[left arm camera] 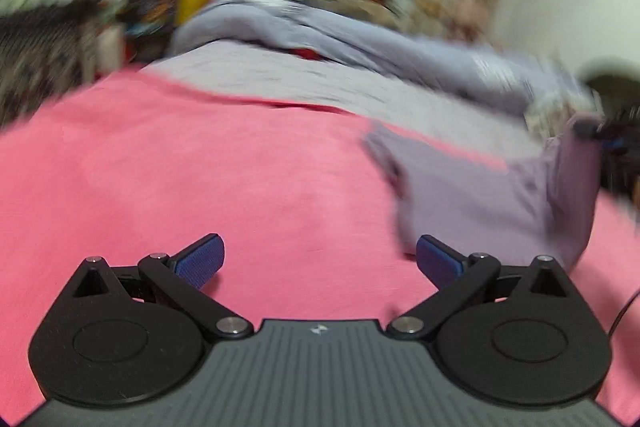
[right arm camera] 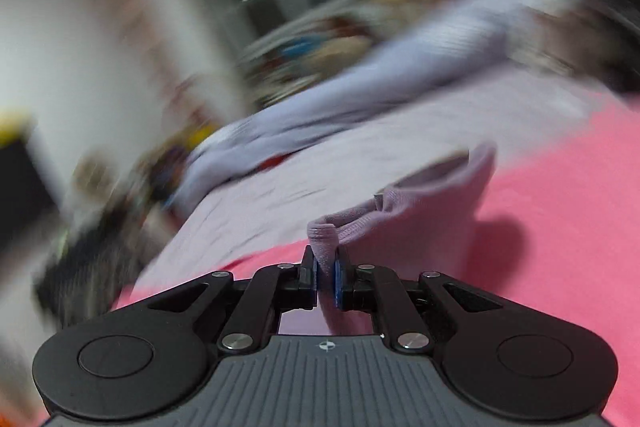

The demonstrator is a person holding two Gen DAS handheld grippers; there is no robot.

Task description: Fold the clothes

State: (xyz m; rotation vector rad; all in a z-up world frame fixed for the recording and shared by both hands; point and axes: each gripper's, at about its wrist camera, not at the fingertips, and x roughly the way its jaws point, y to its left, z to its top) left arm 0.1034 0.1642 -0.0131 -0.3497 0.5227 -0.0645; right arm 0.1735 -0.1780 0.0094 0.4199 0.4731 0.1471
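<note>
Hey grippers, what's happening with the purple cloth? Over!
Left gripper open, empty, over pink sheet. Right gripper shut on purple cloth, lifting its edge. Nothing blocking.

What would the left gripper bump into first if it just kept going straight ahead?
Probably the pink sheet: the left gripper, jaws open and empty, points low across it. The lilac garment lies off to its right. Blur makes depth uncertain.

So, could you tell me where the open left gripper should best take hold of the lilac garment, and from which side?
Probably the loose hem edge nearest the left gripper, approached from the left over the pink sheet. The lilac garment hangs from the right gripper, which pinches one corner, so its lower edge drapes free and thin enough for open jaws to slide onto. Blur hides finer folds.
</note>
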